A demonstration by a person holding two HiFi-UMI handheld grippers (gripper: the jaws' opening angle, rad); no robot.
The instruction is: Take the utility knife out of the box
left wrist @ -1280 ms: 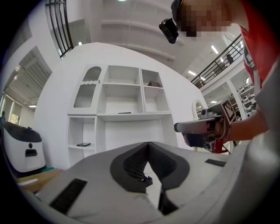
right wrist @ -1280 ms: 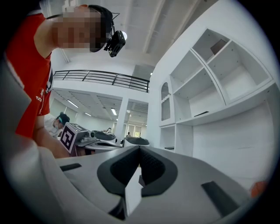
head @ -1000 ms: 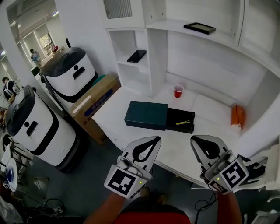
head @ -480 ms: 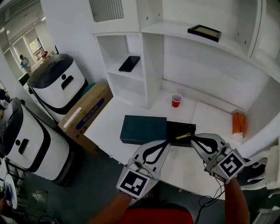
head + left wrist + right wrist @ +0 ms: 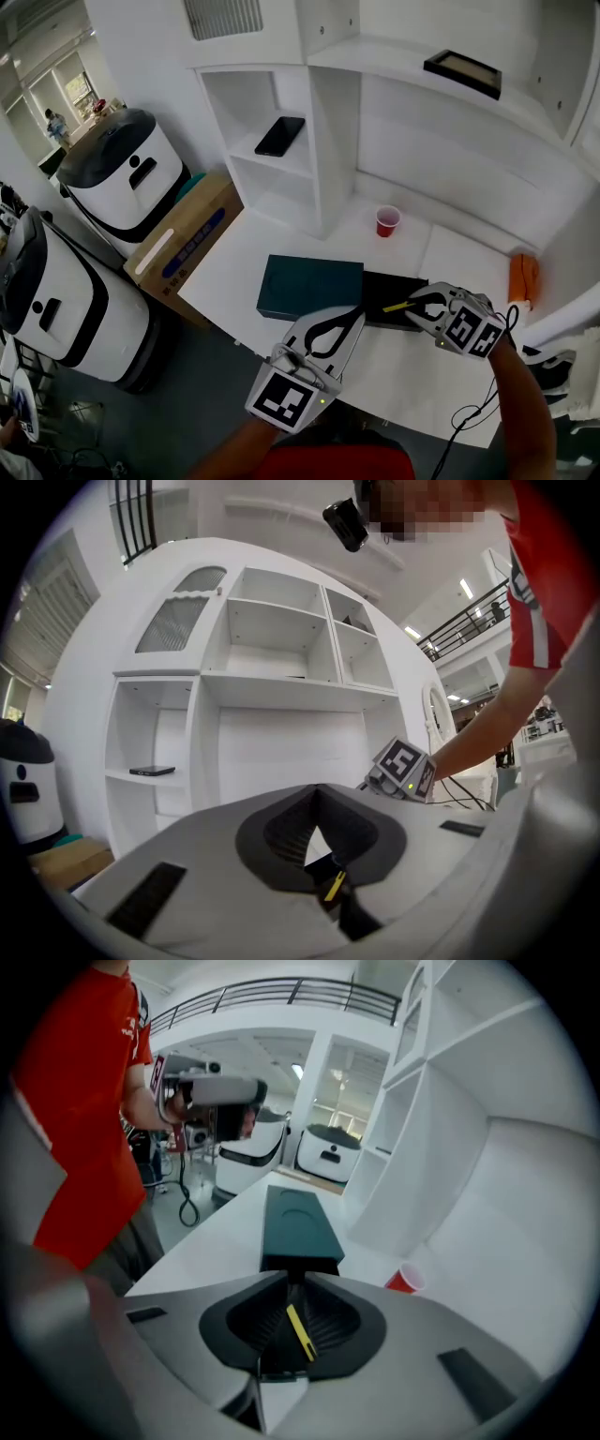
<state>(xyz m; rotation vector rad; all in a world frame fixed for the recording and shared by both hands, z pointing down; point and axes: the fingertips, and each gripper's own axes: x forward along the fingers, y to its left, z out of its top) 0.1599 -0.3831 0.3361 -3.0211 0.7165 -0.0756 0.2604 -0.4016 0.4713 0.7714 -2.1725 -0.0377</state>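
Observation:
A dark green box sleeve (image 5: 309,284) lies on the white table (image 5: 234,267), with its black drawer tray (image 5: 382,285) pulled out to the right. The yellow utility knife (image 5: 397,306) lies in the tray. My right gripper (image 5: 412,311) tilts down over the tray, its jaws opening, and the knife (image 5: 300,1332) shows between them, apart from the pads. My left gripper (image 5: 354,316) is shut and empty, level, just in front of the box. The left gripper view shows its closed tips (image 5: 317,789), with the knife (image 5: 334,886) beyond them.
A red cup (image 5: 386,221) stands behind the box and an orange object (image 5: 523,278) lies at the table's right end. A phone (image 5: 279,136) rests on the shelf. A cardboard box (image 5: 183,234) and white machines (image 5: 122,178) stand on the floor at the left.
The right gripper has dropped and tilted down onto the drawer tray, and its jaws have parted. The left gripper has moved forward to the box's front edge.

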